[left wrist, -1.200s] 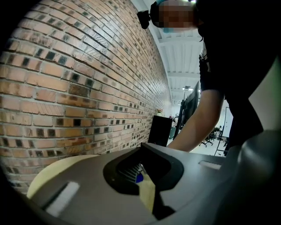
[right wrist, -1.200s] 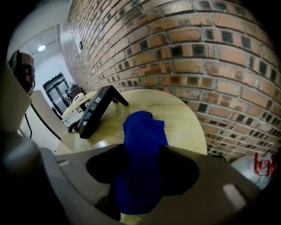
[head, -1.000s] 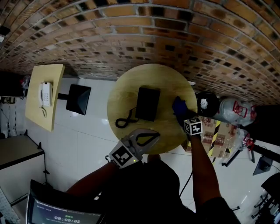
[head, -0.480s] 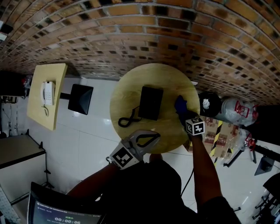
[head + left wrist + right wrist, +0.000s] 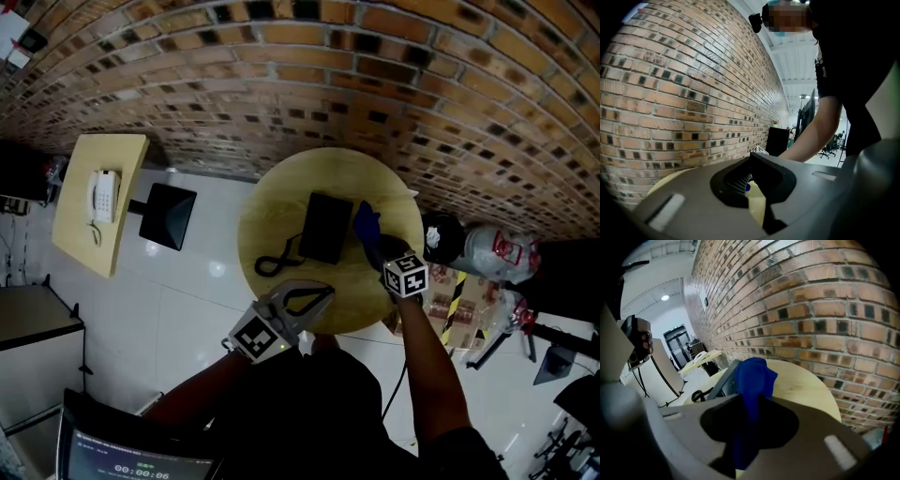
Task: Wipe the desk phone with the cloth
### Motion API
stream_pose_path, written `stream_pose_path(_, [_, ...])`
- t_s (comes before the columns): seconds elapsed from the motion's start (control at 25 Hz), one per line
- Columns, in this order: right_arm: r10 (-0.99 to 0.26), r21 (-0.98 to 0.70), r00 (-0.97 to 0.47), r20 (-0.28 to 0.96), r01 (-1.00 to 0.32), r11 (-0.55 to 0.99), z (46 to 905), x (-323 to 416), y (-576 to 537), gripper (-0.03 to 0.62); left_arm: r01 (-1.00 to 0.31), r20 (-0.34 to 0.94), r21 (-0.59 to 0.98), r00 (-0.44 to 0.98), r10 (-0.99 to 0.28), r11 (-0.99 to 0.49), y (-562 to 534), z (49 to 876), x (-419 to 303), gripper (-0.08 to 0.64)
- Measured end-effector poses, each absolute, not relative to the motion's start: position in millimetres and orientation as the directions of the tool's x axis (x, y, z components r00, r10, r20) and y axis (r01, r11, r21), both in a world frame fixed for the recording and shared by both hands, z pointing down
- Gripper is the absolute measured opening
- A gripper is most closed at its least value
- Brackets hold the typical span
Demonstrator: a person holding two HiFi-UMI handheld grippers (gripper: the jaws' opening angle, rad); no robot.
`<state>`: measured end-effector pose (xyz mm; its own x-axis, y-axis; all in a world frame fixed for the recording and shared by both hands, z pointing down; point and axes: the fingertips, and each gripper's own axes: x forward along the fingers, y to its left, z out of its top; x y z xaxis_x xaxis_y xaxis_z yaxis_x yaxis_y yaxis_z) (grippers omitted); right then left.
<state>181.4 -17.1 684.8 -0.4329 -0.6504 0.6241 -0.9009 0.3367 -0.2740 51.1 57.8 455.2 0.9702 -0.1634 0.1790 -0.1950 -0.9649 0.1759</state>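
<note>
- While the R tool (image 5: 377,246) pinches the blue cloth (image 5: 367,222), the black desk phone (image 5: 325,228) lies flat near the middle of the round wood worktop (image 5: 375,178).
- R tool: its jaws have just been closing. They are now close together w/ the cloth squeezed btw them. The cloth bunches up past the tips, and some hangs down under them too.
- Cloth: right at the phone's right edge. Can't tell if it touches the phone.
- L tool (image 5: 323,294): on the side of the phone nearest the person, over the worktop's rim, apart from the phone. Its tips are together w/ nothing in them.
- Phone cord (image 5: 270,262): a black loop on the worktop, just left of the phone.
- Brick wall (image 5: 281,94): behind the phone, past the far rim of the worktop.
- Second worktop (image 5: 89,234): far left of the phone, well apart, w/ a white phone (image 5: 101,197) on it.
- Black square thing (image 5: 169,214): btw the second worktop and the desk phone, standing on the white floor (image 5: 187,281).
</note>
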Motion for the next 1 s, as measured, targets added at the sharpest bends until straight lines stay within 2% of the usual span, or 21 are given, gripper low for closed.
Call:
stream_pose_path(0.32, [-0.644,-0.216,-0.474,0.6,-0.871,0.44,651,126,-63,0.087,-0.222,0.14,0.167,0.97,-0.199,-0.961,39,440,11,0.0])
stream_pose_path(0.68, [-0.607,-0.119,-0.44,0.662,-0.861,0.495,669,117,-103,0.087,-0.277,0.16,0.172,0.955,-0.25,-0.945,42,451,-12,0.0])
stream_pose_path(1.0, [-0.556,-0.081,-0.436,0.708,-0.832,0.549,694,106,-74,0.088,-0.299,0.162,0.171,0.948,-0.273,-0.939,48,456,-23,0.0])
